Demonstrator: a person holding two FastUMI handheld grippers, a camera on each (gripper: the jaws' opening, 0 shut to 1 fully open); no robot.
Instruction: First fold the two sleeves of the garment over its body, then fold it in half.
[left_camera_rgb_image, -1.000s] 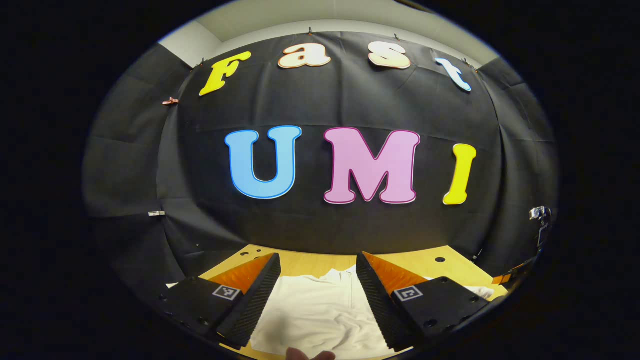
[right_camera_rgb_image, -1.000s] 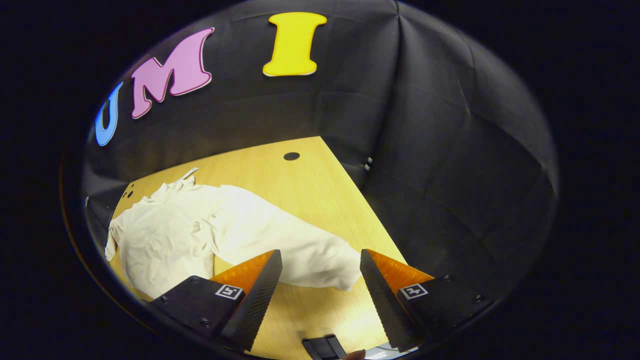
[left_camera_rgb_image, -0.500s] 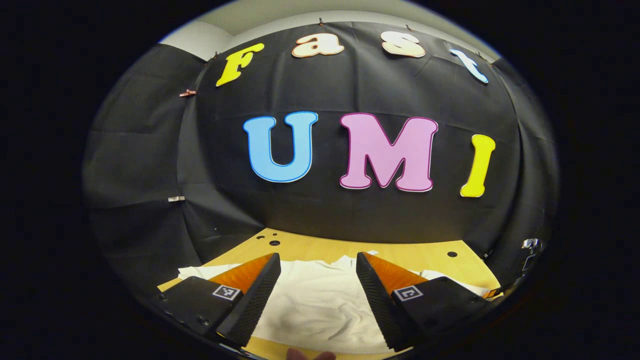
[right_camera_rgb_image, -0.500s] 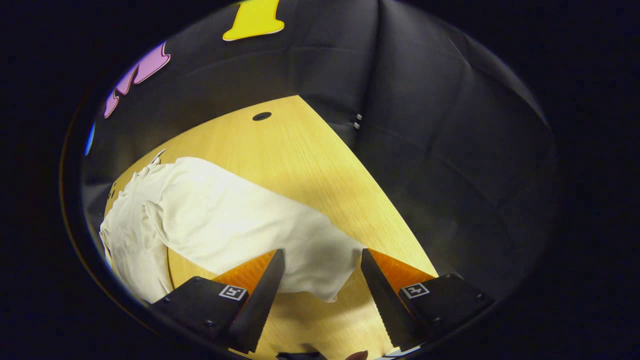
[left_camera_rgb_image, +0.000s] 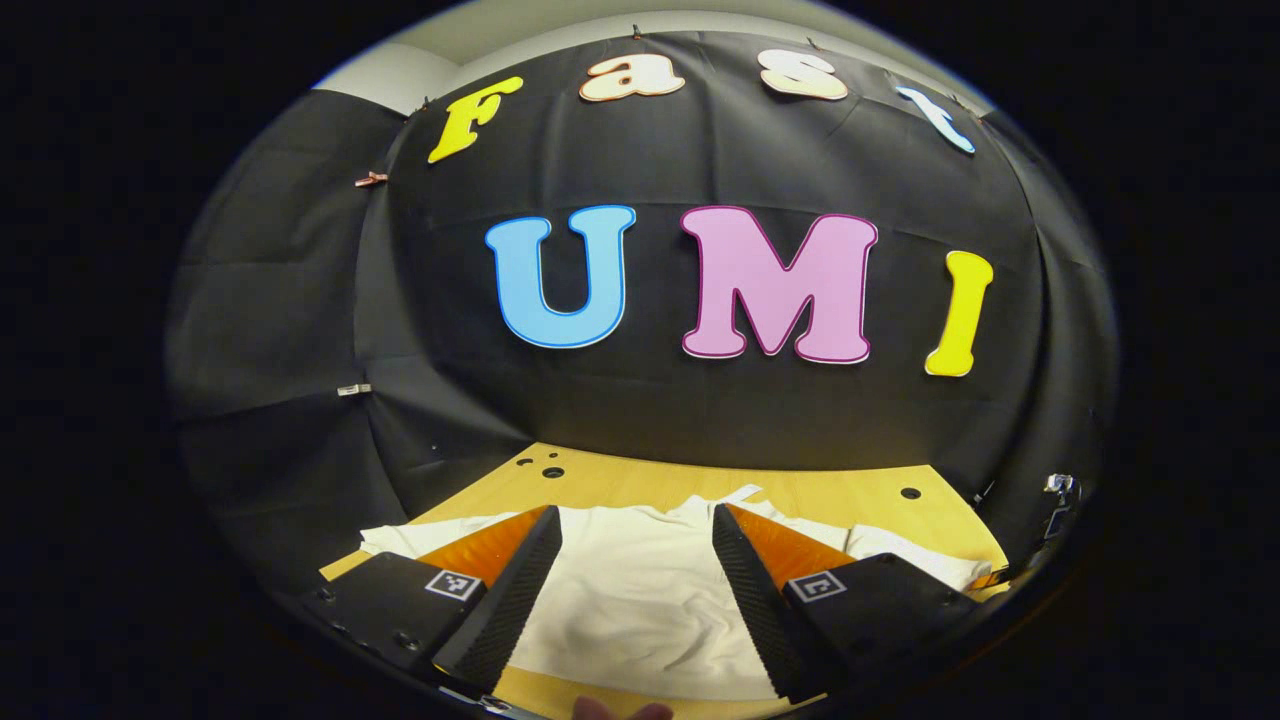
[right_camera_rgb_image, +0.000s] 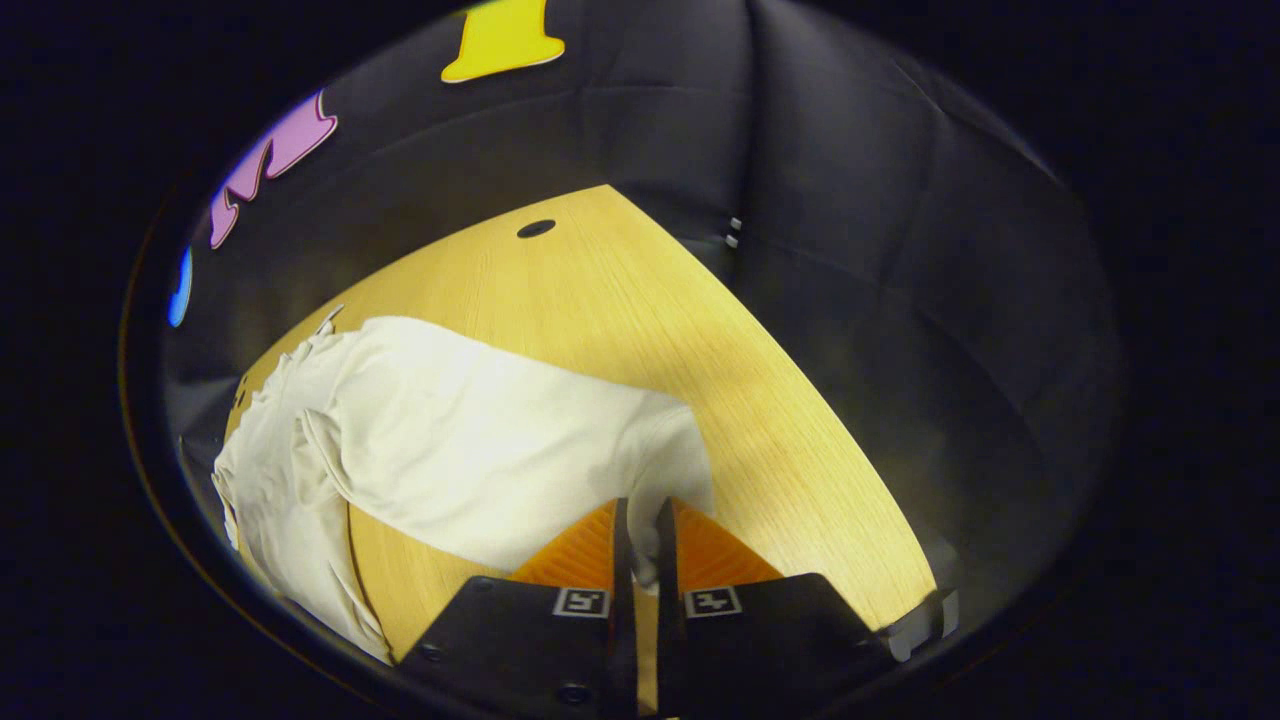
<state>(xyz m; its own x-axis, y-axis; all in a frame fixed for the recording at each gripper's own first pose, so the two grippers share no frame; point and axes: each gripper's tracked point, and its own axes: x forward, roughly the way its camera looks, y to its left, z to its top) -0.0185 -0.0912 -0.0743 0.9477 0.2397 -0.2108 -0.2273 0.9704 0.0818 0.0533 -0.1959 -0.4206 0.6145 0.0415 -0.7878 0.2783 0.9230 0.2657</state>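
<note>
While the white garment (right_camera_rgb_image: 440, 440) lay spread on the wooden desk (right_camera_rgb_image: 640, 310), the right tongs (right_camera_rgb_image: 640, 545) were pressed nearly together on the end of its right sleeve (right_camera_rgb_image: 640, 480), the cloth pinched between both fingers at the cuff. In the right gripper view that sleeve ran flat across the desk from the tongs toward the body of the garment, which bunched in folds at the far left. The left tongs (left_camera_rgb_image: 636, 560) were spread wide and held nothing, poised over the garment (left_camera_rgb_image: 640, 590) near its lower hem, fingers apart with white cloth showing between them. In the left gripper view the collar (left_camera_rgb_image: 720, 500) pointed toward the wall, and both sleeves reached out sideways, unfolded. A fingertip (left_camera_rgb_image: 620, 710) showed at the bottom edge.
</note>
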